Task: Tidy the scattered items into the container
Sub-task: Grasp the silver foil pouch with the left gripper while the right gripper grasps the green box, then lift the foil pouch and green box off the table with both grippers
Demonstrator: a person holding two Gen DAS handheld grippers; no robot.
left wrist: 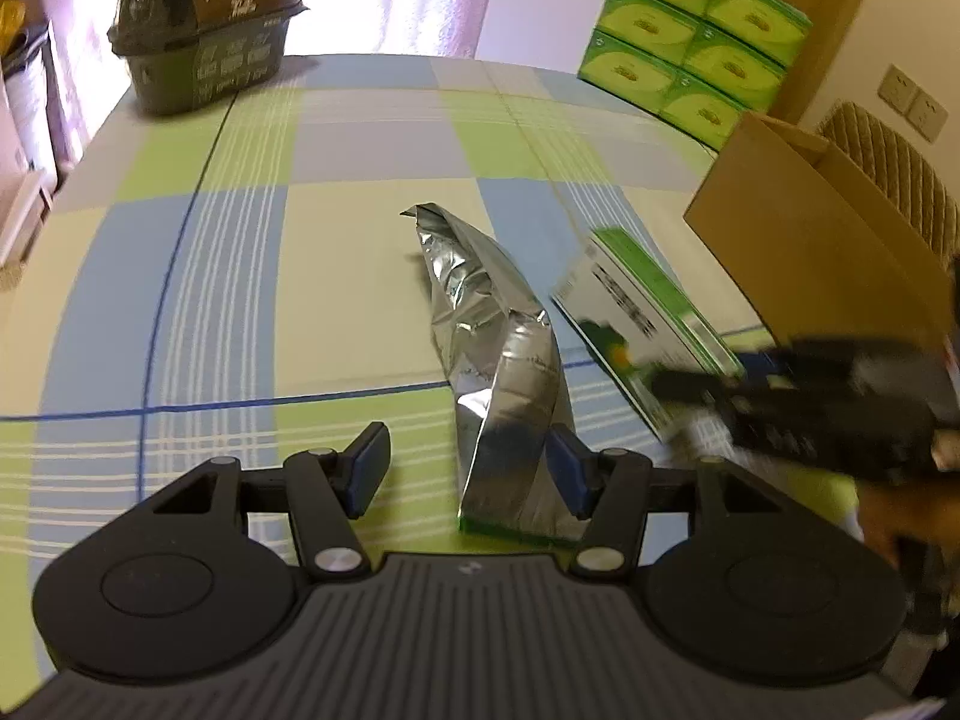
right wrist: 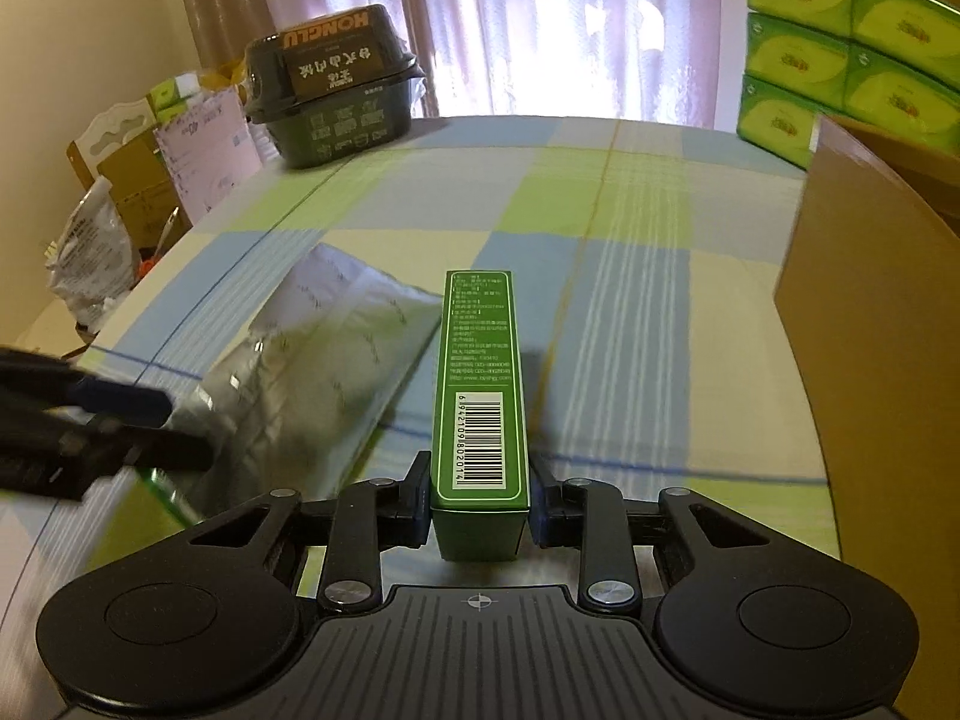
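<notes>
The left gripper (left wrist: 465, 471) hangs low over the checked surface (left wrist: 240, 276) with its fingers spread wide. A crumpled silver foil pouch (left wrist: 498, 372) lies between them: its near end touches or sits just beside the blue pad of the right-hand finger (left wrist: 567, 468), while the left-hand finger stands clear of it. The right wrist view shows the same pouch (right wrist: 324, 360) from the side, lying flat on the cloth, with the left gripper (right wrist: 129, 420) as a dark blur at its near end.

The right gripper (right wrist: 480, 504) has its fingers closed narrowly on a slim green box (right wrist: 480, 396), gripped by its two long sides at the near end, barcode face up, the box pointing straight ahead above the surface. Only the left wrist view shows that box (left wrist: 642, 324) tilted, with a white printed face, and the right gripper (left wrist: 690, 390) smeared by motion blur, just beside the open cardboard carton (left wrist: 810, 252) at the right edge of the surface.

In the right wrist view the carton (right wrist: 864, 276) shows only its plain brown wall; its inside is hidden in both views.

A dark lidded food tub (right wrist: 333, 90) stands at the far left corner, well apart from the pouch, and stacked green tissue boxes (left wrist: 696, 36) rise behind the carton.
</notes>
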